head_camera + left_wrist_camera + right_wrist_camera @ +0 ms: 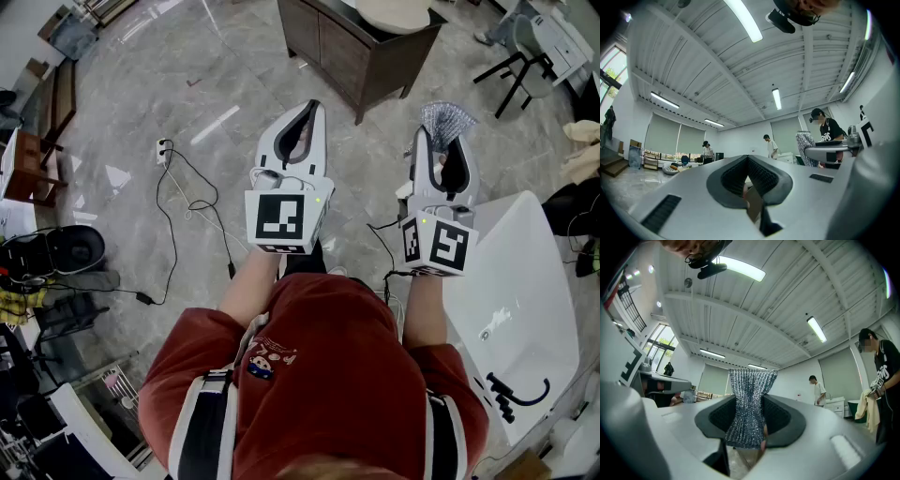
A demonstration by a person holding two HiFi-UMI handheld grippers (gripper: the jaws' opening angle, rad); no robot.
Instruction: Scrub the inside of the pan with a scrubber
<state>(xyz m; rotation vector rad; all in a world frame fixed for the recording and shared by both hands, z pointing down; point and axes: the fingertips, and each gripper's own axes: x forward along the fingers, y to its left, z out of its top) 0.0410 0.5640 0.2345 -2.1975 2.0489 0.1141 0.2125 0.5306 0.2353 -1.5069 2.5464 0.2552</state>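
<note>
Left gripper point(309, 111) jaws pressed together, nothing between them, right gripper point(439, 142) just beside it, jaws clamped narrow on silver mesh scrubber point(447, 120), scrubber pinched at its waist, fanning out past the jaw tips, dark cabinet point(342, 47) ahead of both grippers.

Silver sparkly mesh scrubber point(748, 404), white left gripper point(311, 109), white right gripper point(441, 142), red sweater point(328, 375), grey marbled floor point(187, 84).
</note>
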